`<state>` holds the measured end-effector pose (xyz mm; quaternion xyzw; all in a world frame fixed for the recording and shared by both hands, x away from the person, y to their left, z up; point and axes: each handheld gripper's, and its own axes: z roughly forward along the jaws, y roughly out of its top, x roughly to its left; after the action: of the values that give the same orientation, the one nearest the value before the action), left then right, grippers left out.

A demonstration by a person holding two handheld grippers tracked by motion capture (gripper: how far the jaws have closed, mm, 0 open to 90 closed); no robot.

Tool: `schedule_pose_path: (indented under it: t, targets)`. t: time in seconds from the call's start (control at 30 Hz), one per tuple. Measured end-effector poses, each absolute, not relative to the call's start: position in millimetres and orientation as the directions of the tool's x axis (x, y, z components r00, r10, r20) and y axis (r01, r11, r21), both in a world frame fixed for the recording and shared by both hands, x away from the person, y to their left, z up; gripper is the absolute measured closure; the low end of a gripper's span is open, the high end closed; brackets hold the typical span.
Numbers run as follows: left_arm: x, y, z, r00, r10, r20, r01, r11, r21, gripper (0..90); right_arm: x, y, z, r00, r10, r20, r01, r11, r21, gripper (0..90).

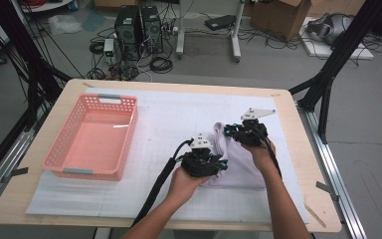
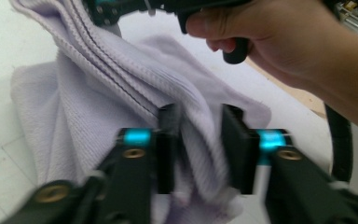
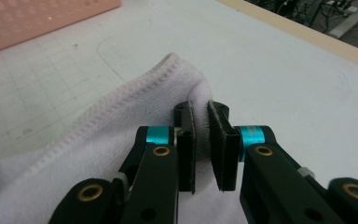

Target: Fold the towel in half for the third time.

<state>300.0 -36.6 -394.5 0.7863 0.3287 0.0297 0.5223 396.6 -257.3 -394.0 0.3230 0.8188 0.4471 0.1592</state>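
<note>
In the high view, a pale lilac towel (image 1: 238, 164) lies bunched at the lower centre-right of the frame, on the white mat (image 1: 179, 119) that covers the wooden table (image 1: 308, 164). The left gripper (image 1: 218, 164) sits at the towel's left edge and the right gripper (image 1: 227, 131) at its upper edge, each held in a hand that comes in from the bottom of the frame. A pink basket (image 1: 93, 137) stands well apart at the left. In the left gripper view, the left gripper (image 2: 199, 149) has its jaws spread, with a ridge of the towel (image 2: 102, 93) lying between them; the pads do not seem to press on it, though blur makes this hard to judge. The right hand (image 2: 265, 37) fills the upper right, and the cloth rises toward the gripper it holds. In the right gripper view, the right gripper (image 3: 201, 140) has its jaws drawn close together, pinching a fold of the towel (image 3: 121, 112) near its hemmed corner, at the frame's centre. The basket (image 3: 37, 18) shows at the upper left.
</note>
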Motion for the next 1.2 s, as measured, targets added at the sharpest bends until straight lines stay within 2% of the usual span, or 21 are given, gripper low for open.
schedule_pose_path:
  t: [0.13,0.3,0.5,0.63,0.77,0.97,1.2]
  targets:
    - [290,-24,-385,0.8,0.553,-0.233,0.417,-0.232,0.879,47.8,395,-272,-398,-0.718,0.695,0.05,0.41,0.363,0.837,82.2]
    - [284,-1,-384,0.806,0.574,-0.142,0.339,-0.252,0.906,41.9,394,-282,-397,-0.704,0.71,0.027,0.4,0.365,0.84,82.2]
    - [289,31,-406,0.765,0.624,-0.159,0.379,-0.236,0.895,41.9,391,-294,-405,-0.667,0.745,0.016,0.433,0.369,0.823,79.5]
    - [290,52,-421,0.743,0.646,-0.177,0.391,-0.203,0.898,41.0,387,-306,-406,-0.606,0.796,0.013,0.468,0.342,0.815,68.0]
    - [290,71,-430,0.721,0.67,-0.176,0.395,-0.19,0.899,40.5,373,-326,-403,-0.535,0.845,0.021,0.503,0.299,0.811,62.6]
    - [290,90,-437,0.723,0.674,-0.152,0.381,-0.206,0.901,40.3,332,-348,-400,-0.48,0.877,0.028,0.496,0.245,0.833,53.1]
    - [290,98,-435,0.724,0.67,-0.163,0.366,-0.174,0.914,39.9,282,-340,-412,-0.515,0.857,-0.002,0.473,0.287,0.833,46.3]
